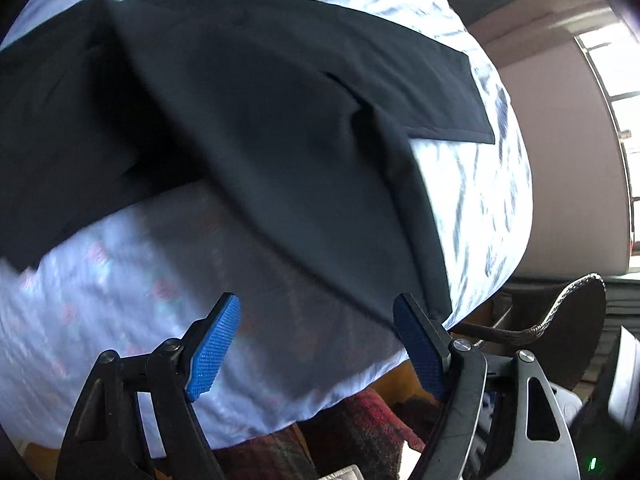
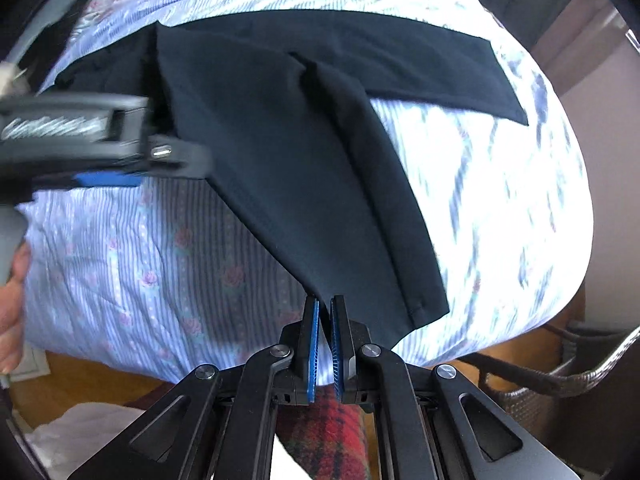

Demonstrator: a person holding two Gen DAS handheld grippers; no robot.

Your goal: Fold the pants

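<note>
We note the black pants [image 2: 288, 128] lying on the striped bedsheet [image 2: 120, 264], one leg running along its far side, the other angled toward its near edge. Right gripper [image 2: 325, 312] pinches that hem corner; left gripper [image 1: 316, 316] spread, empty.

A home bedroom: a bed with floral striped sheet [image 2: 160, 264], wooden floor [image 2: 80, 380], plaid rug [image 2: 332, 432], window [image 1: 616, 92].

Black tool [image 2: 324, 312], blue ribbed pads [image 1: 214, 346]
</note>
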